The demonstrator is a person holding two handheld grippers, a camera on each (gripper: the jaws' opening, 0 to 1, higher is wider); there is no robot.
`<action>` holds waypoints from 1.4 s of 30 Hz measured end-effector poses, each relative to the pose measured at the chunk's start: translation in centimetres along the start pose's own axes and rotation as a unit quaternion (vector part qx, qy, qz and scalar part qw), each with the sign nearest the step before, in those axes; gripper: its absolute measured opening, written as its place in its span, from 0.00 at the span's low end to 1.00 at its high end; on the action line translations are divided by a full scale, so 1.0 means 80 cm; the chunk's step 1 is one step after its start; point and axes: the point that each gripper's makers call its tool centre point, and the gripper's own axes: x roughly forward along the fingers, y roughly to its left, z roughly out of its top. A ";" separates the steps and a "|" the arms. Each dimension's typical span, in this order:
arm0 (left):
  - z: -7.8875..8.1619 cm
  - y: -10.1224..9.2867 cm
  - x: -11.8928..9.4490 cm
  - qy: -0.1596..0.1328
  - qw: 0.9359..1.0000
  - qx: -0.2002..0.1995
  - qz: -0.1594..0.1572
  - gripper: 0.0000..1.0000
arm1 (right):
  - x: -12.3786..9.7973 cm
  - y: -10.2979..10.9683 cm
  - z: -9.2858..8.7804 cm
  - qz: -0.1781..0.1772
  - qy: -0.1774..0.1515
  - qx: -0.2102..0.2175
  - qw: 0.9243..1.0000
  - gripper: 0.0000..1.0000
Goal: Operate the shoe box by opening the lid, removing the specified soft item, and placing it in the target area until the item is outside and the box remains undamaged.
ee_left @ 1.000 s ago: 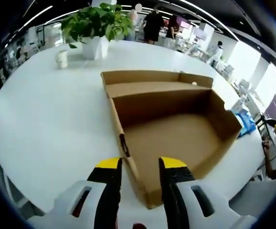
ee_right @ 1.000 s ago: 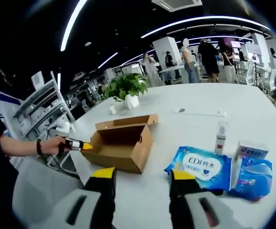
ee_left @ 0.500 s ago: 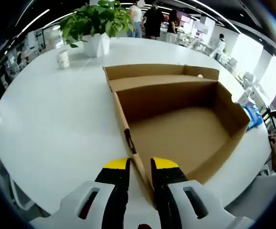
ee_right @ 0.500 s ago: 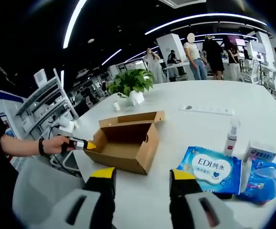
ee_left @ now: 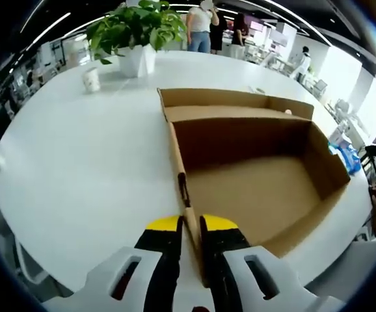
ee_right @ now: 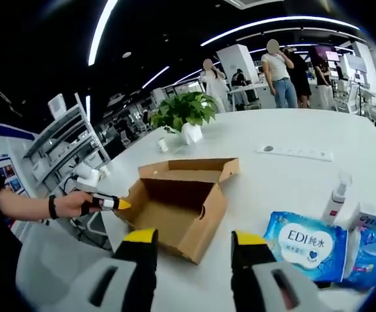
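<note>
Left gripper view: the left gripper (ee_left: 191,224) is pinching the near side wall of the open cardboard shoe box (ee_left: 253,188), its yellow-tipped jaws nearly closed on either side of the wall; the box interior is showing bare cardboard on the white table (ee_left: 77,149). Right gripper view: the right gripper (ee_right: 194,239) is hanging released, jaws apart, above the table, with a blue wet-wipes pack (ee_right: 308,244) lying well apart from the box beside a spray bottle (ee_right: 336,197).
</note>
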 end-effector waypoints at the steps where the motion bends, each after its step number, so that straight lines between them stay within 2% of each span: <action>1: 0.000 0.001 0.000 0.000 1.000 0.001 0.001 0.09 | 0.004 0.001 0.003 0.000 0.000 0.000 1.000 0.43; 14: 0.000 0.004 0.000 -0.002 1.000 0.004 0.018 0.06 | 0.051 -0.008 0.035 -0.005 -0.001 -0.002 1.000 0.43; 22: 0.000 0.005 -0.001 -0.004 1.000 -0.006 0.022 0.05 | 0.090 -0.025 0.056 -0.014 -0.001 0.011 1.000 0.43; 34: 0.001 0.005 -0.001 -0.007 1.000 -0.016 0.019 0.05 | 0.132 -0.056 0.084 -0.024 -0.002 0.031 0.999 0.43; 42: 0.001 0.005 0.000 -0.009 1.000 -0.015 0.019 0.05 | 0.163 -0.067 0.088 -0.030 0.013 0.029 0.999 0.43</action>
